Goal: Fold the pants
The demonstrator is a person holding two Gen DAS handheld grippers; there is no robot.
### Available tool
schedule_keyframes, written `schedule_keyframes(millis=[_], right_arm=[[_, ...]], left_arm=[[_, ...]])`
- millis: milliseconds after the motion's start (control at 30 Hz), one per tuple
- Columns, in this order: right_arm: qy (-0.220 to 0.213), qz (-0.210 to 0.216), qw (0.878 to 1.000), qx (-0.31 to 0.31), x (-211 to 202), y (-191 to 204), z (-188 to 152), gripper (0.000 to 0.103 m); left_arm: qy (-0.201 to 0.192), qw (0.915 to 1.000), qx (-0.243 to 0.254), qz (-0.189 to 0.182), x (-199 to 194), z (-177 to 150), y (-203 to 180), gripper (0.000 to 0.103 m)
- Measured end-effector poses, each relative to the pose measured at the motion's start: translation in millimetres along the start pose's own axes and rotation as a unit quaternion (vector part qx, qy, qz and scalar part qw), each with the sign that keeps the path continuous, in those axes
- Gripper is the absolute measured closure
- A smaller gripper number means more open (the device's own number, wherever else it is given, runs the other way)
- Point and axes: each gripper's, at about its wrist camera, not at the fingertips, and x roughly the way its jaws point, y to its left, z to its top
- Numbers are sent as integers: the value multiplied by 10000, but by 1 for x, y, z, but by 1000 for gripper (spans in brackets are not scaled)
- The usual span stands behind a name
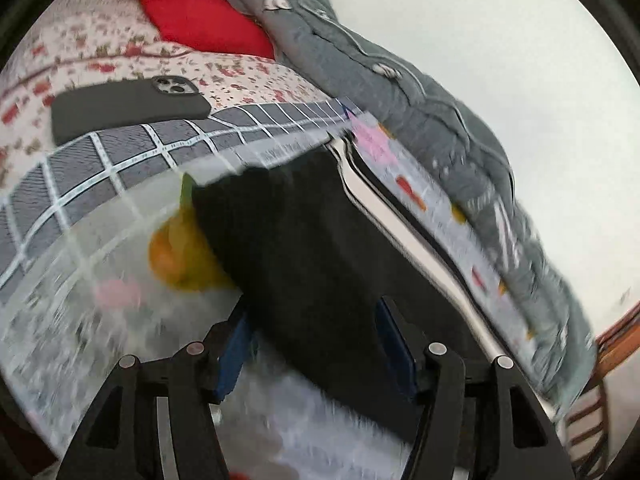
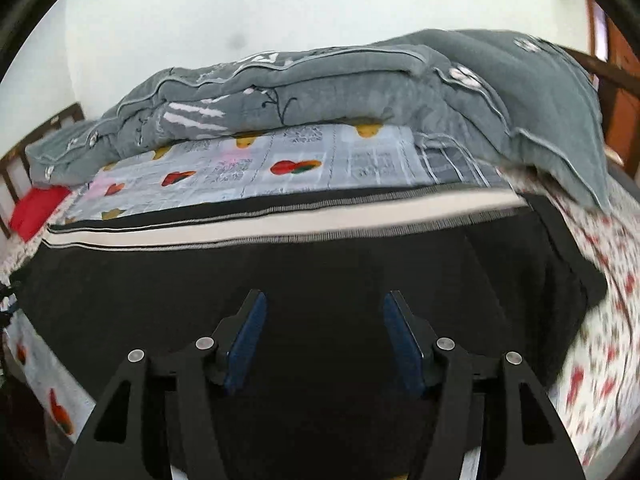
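Observation:
The black pants (image 1: 320, 240) lie flat on the bed, with a white side stripe (image 1: 384, 216) along one edge. My left gripper (image 1: 318, 344) hovers over a corner of them, open, its blue pads (image 1: 236, 356) apart and gripping nothing. In the right wrist view the pants (image 2: 320, 264) stretch across the whole width, and their stripe (image 2: 280, 224) runs along the far edge. My right gripper (image 2: 325, 340) is over the middle of the dark cloth, open, with its pads (image 2: 404, 344) pressing on nothing.
A bulky grey quilt (image 2: 320, 84) is heaped along the wall side of the bed. A phone in a black case (image 1: 128, 106) rests on a floral pillow (image 1: 100, 40), beside a red cushion (image 1: 196, 12). The fruit-print sheet (image 2: 240, 172) covers the mattress. A wooden bed rail (image 2: 16, 160) is at the left.

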Motion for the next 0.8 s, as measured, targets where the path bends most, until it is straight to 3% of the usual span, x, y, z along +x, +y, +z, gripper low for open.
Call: schedule_keyframes(millis=[100,233,267,367,433,567,700,800], right_arm=[[-6,-25,9998,222,-22,-1,-22,43],[-30,-185,9992,364,-39,-4,-44,43],[-9,-183,9989,437,-41,-5,-48,43],[51,-165,9979,620,-42,-9,-58,43],[48,-124,9972,732,-44,-11,-62,43],[-107,-73,9969,774,-58,-12,-61,43],[-327,-102,9967,739,-75,-12,-57,43],[-439,-176,9965,682,-84,-12,-57,43]], left_arm=[[-113,9993,-297,-192,9,13,10,46],[-196,9994,-265,42,15,24,9,54],[-175,9993,-322,122,17,26,9,59],[147,9976,-308,602,26,37,6,90],[125,9971,-346,669,18,42,-1,92],[-392,9954,498,716,-15,44,-66,95],[-745,9797,1754,624,-38,7,-164,95],[-629,9664,2474,304,-35,-42,-227,95]])
